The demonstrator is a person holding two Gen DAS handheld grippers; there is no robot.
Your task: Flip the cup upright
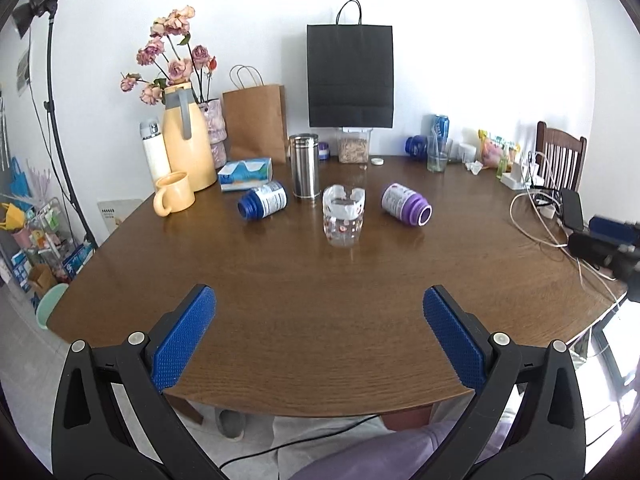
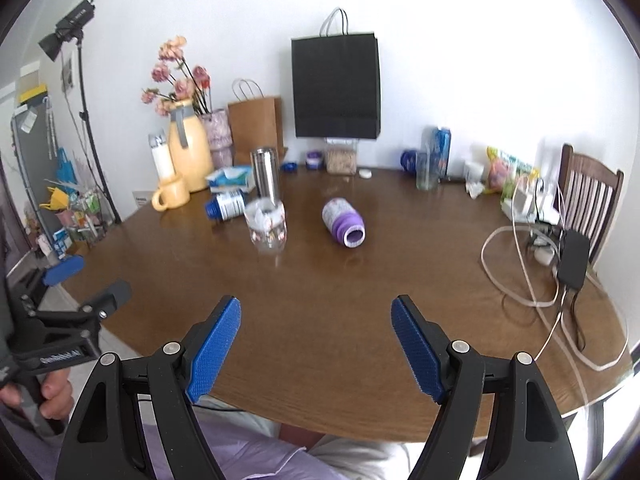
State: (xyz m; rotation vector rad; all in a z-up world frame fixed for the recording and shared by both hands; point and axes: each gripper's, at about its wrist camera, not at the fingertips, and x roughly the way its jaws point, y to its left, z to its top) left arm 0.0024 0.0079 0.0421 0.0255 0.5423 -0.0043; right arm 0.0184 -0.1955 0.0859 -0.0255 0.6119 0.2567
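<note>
Hovering at the near bench edge, you are holding both grippers with jaws spread and empty. Your clear printed glass cup is standing mid-bench, at twelve o'clock from the left gripper, eleven from the right gripper; left looks nearer.

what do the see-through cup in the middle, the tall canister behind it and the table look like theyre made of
Cup: clear glass or hard plastic, glossy; the wood shows through its printed wall, and the look leaves it open which.
Canister: looks like brushed stainless steel, with a grey satin sheen and soft vertical reflections.
Table: wood or wood veneer, brown with visible grain and a semi-gloss finish that mirrors the objects faintly.
</note>
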